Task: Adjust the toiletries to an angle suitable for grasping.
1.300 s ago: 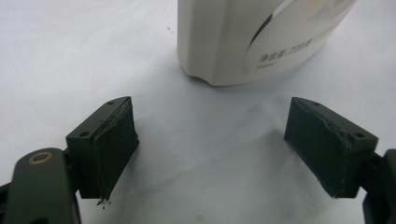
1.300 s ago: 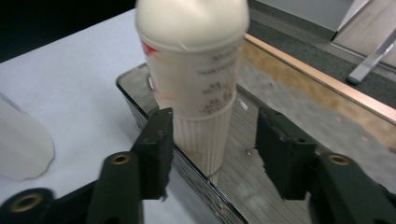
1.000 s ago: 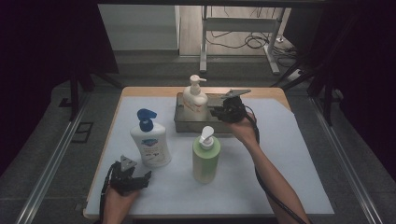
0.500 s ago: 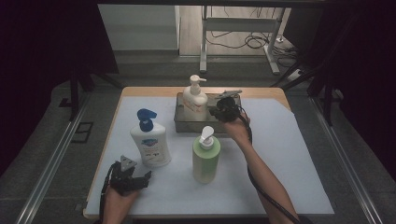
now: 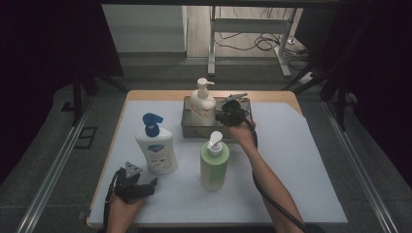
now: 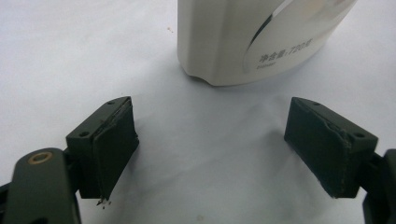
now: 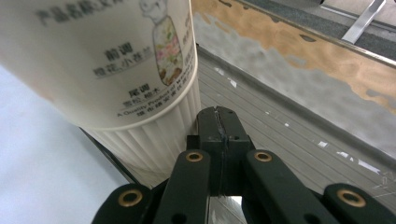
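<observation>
right now i am working at the metal tray at the far side of the surface, where the cream pump bottle is standing upright in the tray's left part. my right gripper is sitting just beside that bottle, low inside the tray; in the right gripper view its jaws are pressed flat together with nothing between them, and the bottle's ribbed base is rising right next to them, maybe touching. i am judging that this bottle is already placed and that this hand is finishing with it, having just been closing on nothing at all.

my left gripper is resting near the front edge, jaws standing wide apart and holding nothing, with the base of the white bottle with the blue pump just ahead of it on the white sheet; in the left gripper view its lower body is showing between and beyond the pads.

next, i think, one of the two loose bottles is waiting to be carried over. the green bottle is standing between my right forearm and the blue-pump one, directly in front of the tray, so i am needing to lift the right gripper clear of the tray wall and the cream bottle's pump before swinging back, and open up well before reaching.
</observation>
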